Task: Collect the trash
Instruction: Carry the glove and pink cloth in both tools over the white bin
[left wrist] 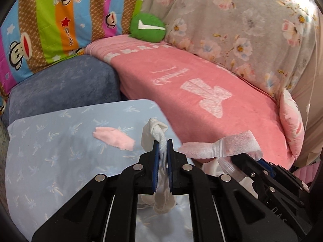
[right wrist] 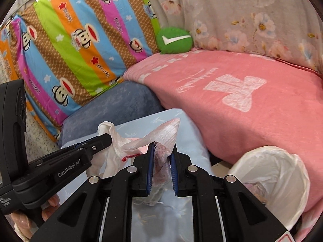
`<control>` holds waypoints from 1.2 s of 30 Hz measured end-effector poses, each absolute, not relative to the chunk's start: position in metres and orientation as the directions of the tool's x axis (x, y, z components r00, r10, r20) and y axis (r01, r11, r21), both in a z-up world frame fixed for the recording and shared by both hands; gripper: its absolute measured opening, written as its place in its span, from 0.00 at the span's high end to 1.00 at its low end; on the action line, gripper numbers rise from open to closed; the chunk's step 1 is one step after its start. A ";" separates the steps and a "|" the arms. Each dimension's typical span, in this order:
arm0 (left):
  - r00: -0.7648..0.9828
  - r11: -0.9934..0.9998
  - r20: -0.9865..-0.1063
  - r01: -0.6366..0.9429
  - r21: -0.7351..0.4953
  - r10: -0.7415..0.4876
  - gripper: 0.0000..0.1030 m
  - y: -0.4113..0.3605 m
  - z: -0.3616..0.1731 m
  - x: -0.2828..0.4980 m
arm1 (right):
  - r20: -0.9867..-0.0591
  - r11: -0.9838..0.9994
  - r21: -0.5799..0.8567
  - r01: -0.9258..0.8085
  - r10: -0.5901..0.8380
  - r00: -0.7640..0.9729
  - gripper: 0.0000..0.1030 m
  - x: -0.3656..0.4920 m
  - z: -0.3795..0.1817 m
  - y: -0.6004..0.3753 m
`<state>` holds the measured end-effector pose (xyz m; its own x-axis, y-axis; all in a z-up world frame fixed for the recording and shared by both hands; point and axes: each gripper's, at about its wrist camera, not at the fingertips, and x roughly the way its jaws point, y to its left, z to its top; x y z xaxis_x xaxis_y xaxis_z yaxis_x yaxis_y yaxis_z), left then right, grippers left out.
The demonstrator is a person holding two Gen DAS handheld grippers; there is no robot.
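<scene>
My left gripper (left wrist: 162,144) is shut on a white crumpled cloth-like scrap (left wrist: 154,130), which sticks up above the tips and hangs down behind them. My right gripper (right wrist: 162,149) is shut on a pinkish-white crinkled wrapper (right wrist: 167,133). In the left wrist view that wrapper (left wrist: 220,146) stretches out from the right gripper (left wrist: 260,159) at the lower right. The right wrist view shows the left gripper (right wrist: 107,138) at left with its white scrap (right wrist: 116,141). A pink scrap (left wrist: 114,138) lies on the light blue pillow (left wrist: 50,151). A bin lined with a white bag (right wrist: 282,161) stands at lower right.
A pink blanket (left wrist: 191,92) covers the sofa seat, with a blue-grey cushion (left wrist: 64,88) beside it. A striped monkey-print pillow (right wrist: 70,46), a green round plush (right wrist: 174,40) and a floral cover (left wrist: 252,26) stand behind. A small pink pillow (left wrist: 290,121) lies at right. Fingers of a hand (right wrist: 50,201) show.
</scene>
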<state>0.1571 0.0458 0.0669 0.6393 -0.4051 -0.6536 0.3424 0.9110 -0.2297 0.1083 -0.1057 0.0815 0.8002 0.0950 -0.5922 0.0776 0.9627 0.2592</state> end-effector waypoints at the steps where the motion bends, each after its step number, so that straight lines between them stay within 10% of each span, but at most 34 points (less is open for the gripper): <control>1: 0.640 0.907 -0.648 0.356 -0.226 -0.413 0.93 0.039 0.070 0.154 | -0.586 0.961 0.261 0.090 0.084 0.806 0.86 0.102 0.084 -0.114; 36: 0.465 0.749 -0.672 0.628 -0.209 -0.577 0.92 -0.125 0.070 0.084 | -0.572 0.888 0.255 0.383 -0.181 0.800 0.87 -0.022 0.079 -0.277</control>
<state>0.0838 -0.1255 0.0702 0.4648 -0.5767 -0.6718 0.6285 0.7493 -0.2085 -0.0223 -0.2766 0.0789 0.8000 -0.1806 -0.5722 0.3831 0.8877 0.2554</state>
